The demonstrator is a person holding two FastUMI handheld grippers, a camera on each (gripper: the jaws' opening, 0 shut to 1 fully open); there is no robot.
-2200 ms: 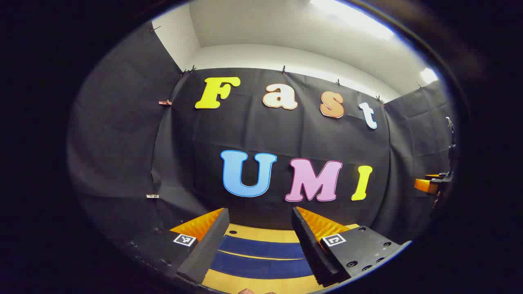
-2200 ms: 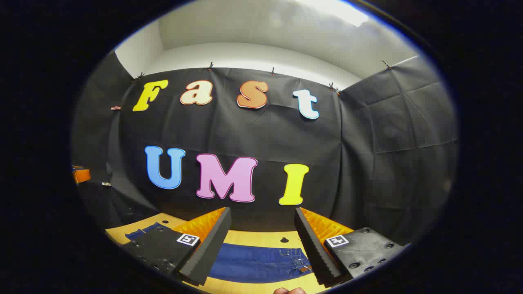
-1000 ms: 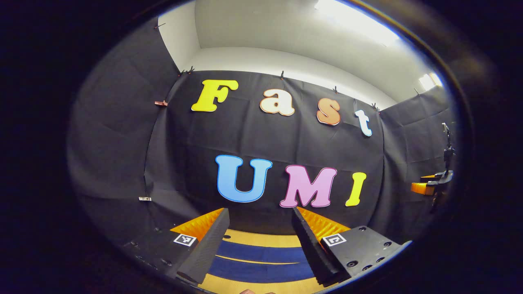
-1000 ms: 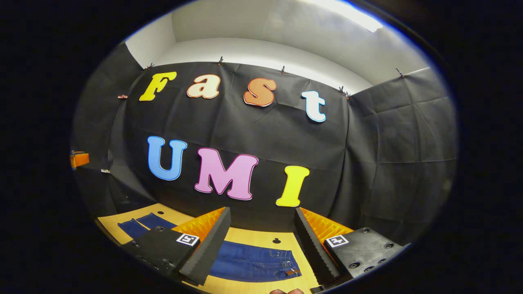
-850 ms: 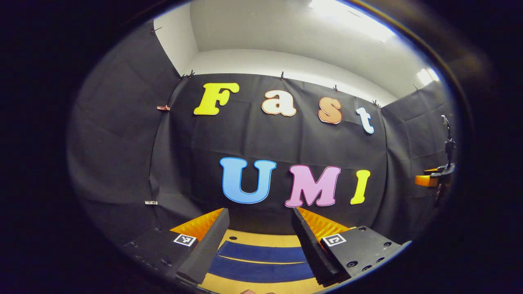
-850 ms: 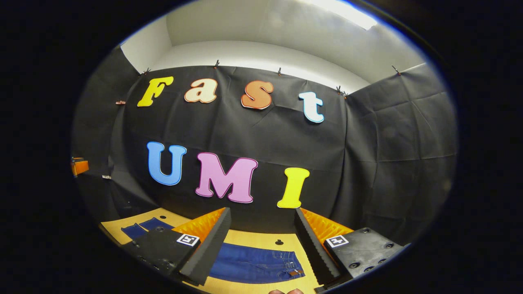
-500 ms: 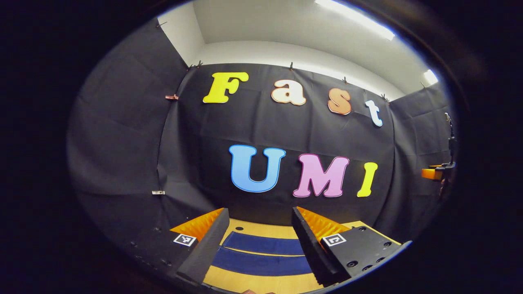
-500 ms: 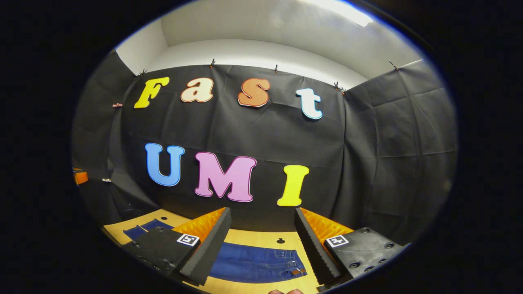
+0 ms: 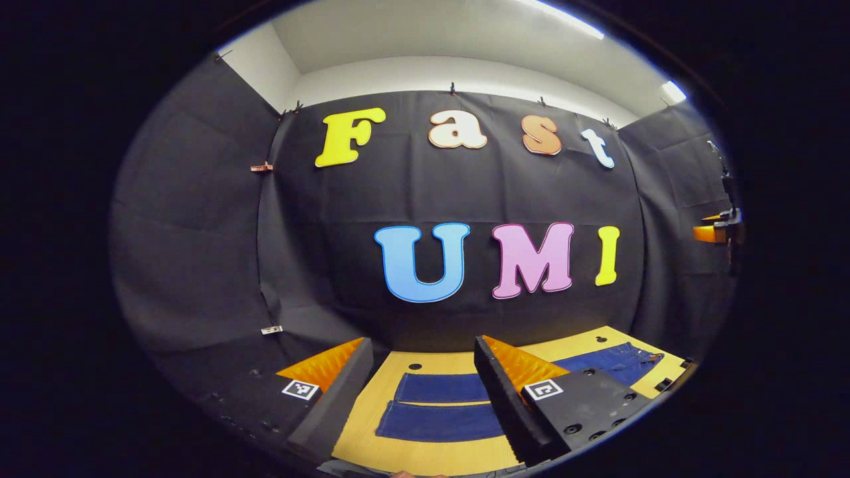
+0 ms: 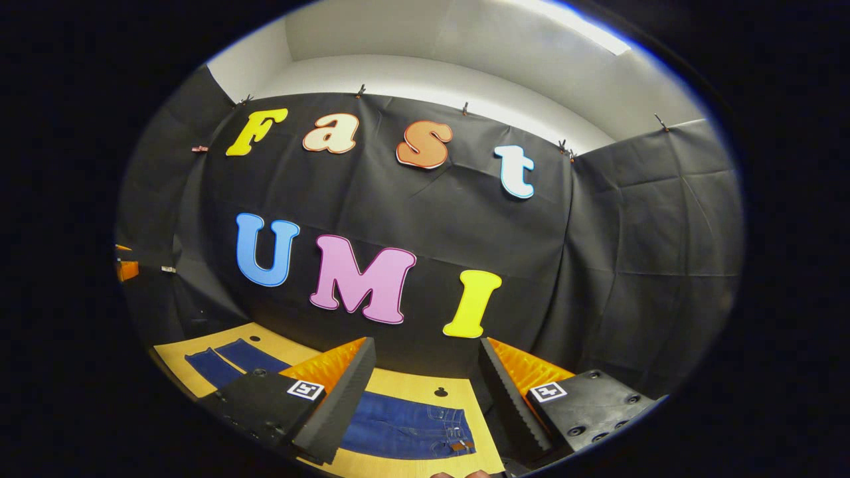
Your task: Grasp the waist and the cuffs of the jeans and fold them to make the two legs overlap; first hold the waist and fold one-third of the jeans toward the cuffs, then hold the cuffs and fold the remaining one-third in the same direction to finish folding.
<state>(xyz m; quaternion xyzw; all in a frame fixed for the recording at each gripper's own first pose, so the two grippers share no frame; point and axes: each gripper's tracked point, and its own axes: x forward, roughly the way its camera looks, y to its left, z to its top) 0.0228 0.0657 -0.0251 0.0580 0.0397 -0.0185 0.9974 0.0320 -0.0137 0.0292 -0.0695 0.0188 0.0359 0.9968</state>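
Wooden table (image 9: 425, 458) bears flat jeans (image 10: 405, 431); left hand-held gripper (image 9: 422, 392) and right hand-held gripper (image 10: 425, 395) both gape, empty

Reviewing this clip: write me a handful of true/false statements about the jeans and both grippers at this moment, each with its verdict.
1. The jeans lie flat on the wooden table. True.
2. The left gripper is shut on a cuff. False: its jaws stand open above the two legs, gripping nothing.
3. The right gripper hangs open over the waist end. True.
4. The two legs already overlap. False: they lie side by side with a strip of table between them.
5. The waist has been folded toward the cuffs. False: the jeans lie at full length.
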